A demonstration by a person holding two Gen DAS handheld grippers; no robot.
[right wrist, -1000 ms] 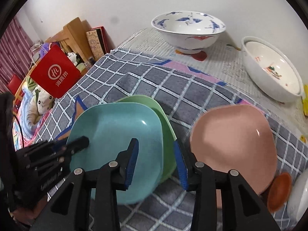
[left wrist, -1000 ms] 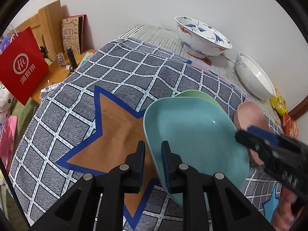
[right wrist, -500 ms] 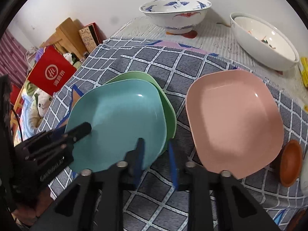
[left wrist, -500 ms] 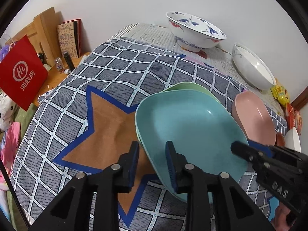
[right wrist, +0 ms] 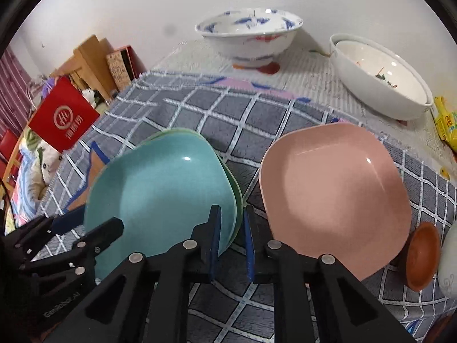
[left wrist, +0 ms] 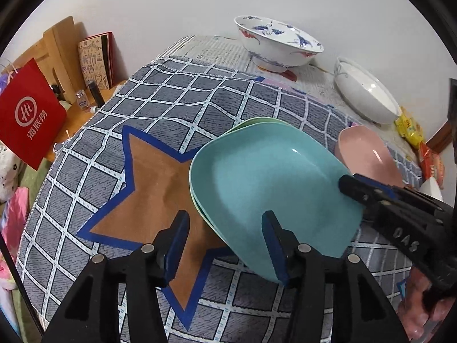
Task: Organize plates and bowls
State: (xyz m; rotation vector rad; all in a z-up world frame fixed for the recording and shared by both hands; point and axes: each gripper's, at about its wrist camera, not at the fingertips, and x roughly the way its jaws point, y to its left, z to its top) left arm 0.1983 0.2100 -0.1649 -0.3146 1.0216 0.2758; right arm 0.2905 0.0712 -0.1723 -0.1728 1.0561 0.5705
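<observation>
A teal plate (left wrist: 271, 185) (right wrist: 160, 185) lies nested on a green plate (left wrist: 257, 120) (right wrist: 234, 191) on the checked tablecloth, their near edge tilted up. My right gripper (right wrist: 231, 228) (left wrist: 347, 184) is closing, its pads pinching the right rim of both plates. My left gripper (left wrist: 225, 245) (right wrist: 91, 223) is opening. The teal plate's near-left rim stands between its spread fingers, and the pads are off it. A pink plate (right wrist: 334, 188) (left wrist: 368, 154) rests flat to the right of the stack.
A blue-and-white bowl (left wrist: 277, 43) and a plain white bowl (left wrist: 368, 100) stand at the back by the wall. A small brown saucer (right wrist: 422, 254) sits right of the pink plate, with yellow snack packets (left wrist: 411, 128) beyond. A red bag (left wrist: 28, 114) hangs off the table's left.
My left jaws, narrow at the teal plate's rim before, have spread wide. My right jaws have narrowed onto the right rim of the two stacked plates.
</observation>
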